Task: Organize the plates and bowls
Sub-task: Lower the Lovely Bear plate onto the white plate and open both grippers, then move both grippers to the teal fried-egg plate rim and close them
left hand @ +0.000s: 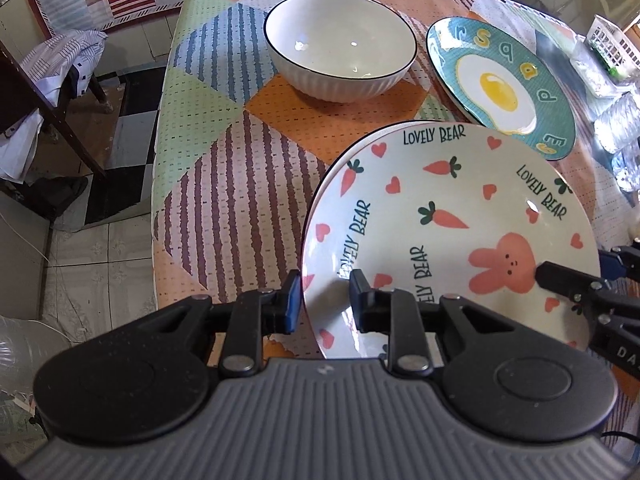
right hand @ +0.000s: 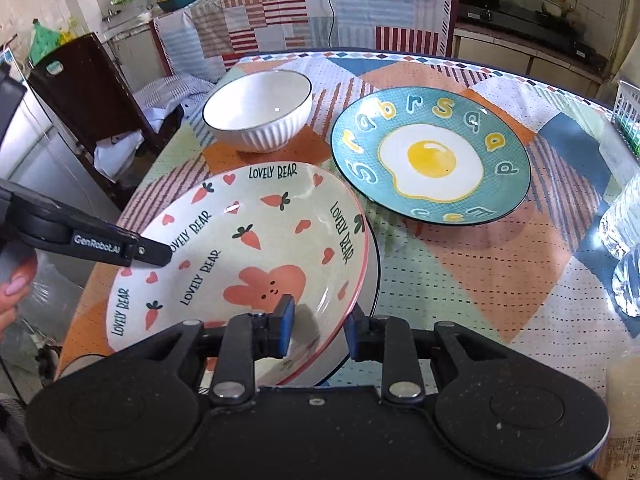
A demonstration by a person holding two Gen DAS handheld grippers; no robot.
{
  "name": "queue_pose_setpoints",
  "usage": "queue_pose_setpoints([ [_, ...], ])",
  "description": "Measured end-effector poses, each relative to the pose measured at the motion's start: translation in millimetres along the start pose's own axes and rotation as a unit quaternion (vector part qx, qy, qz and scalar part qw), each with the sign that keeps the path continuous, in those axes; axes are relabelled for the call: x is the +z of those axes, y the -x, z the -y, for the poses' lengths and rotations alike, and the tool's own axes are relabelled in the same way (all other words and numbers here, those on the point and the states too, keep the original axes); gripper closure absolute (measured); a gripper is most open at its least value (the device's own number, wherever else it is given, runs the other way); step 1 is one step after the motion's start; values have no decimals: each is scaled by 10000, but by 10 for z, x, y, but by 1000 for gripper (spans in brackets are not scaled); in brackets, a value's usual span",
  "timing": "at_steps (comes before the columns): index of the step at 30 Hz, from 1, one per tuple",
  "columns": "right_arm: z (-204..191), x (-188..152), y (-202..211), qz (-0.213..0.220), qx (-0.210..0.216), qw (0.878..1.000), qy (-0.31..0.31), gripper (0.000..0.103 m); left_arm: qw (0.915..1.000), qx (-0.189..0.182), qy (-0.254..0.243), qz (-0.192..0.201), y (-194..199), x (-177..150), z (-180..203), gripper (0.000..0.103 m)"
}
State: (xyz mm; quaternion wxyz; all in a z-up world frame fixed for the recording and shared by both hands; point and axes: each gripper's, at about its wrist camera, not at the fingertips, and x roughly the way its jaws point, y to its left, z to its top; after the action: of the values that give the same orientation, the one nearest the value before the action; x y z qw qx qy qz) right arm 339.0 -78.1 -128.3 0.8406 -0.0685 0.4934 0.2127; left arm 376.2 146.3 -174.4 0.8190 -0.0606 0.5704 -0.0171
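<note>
Here, left gripper (left hand: 325,300), right gripper (right hand: 320,330) straddle glossy round bunny plate (right hand: 256,248) rim, narrow.

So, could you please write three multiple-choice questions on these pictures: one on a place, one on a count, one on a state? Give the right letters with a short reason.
1. Where does the white bowl stand, seen from the right wrist?
A. left of the egg plate
B. on the egg plate
C. on the floor

2. How many dishes show on the table?
A. two
B. three
C. five

3. How is the bear plate held?
A. it lies untouched
B. by one gripper only
C. by the left gripper and right gripper, at opposite rims

Key: 1 A, the bowl stands apart to the left; 2 B, one bowl, two plates; 3 C, each has a finger on both sides of the rim.
</note>
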Motion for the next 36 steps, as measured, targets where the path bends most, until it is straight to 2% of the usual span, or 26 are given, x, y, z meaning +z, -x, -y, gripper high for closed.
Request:
queue_pose_setpoints([
  [5, -71, -18, -2, -12, -262, 9997, -28, 67, 9998, 164, -96, -22, 8, 14, 52, 79],
  [9, -148, -63, 24, 46, -610, 9979, 210, 65, 9993, 282, -238, 57, 103, 1, 101, 79],
  [13, -74, -122, 153, 346, -341, 9988, 80, 65, 9991, 237, -330, 142, 272, -6, 169, 79],
  [28, 386, -262, 1115, 1504, -167, 9879, -327, 53, 9926, 169, -950, 741, 1089, 4, 760, 77],
  [29, 410, -272, 1165, 1562, -181, 9871, -315, 52, 9920, 172, -984, 776, 1127, 11, 804, 76],
  [31, 460, -303, 1274, 1716, -225, 9846, -262, 38, 9909, 165, -1042, 840, 1204, 19, 885, 75],
  [35, 537, -343, 1433, 2006, -267, 9792, -150, 37, 9881, 135, -1158, 1002, 1288, 70, 1044, 67],
  [36, 558, -349, 1453, 2053, -250, 9783, -128, 32, 9874, 135, -1180, 1050, 1294, 90, 1081, 63],
])
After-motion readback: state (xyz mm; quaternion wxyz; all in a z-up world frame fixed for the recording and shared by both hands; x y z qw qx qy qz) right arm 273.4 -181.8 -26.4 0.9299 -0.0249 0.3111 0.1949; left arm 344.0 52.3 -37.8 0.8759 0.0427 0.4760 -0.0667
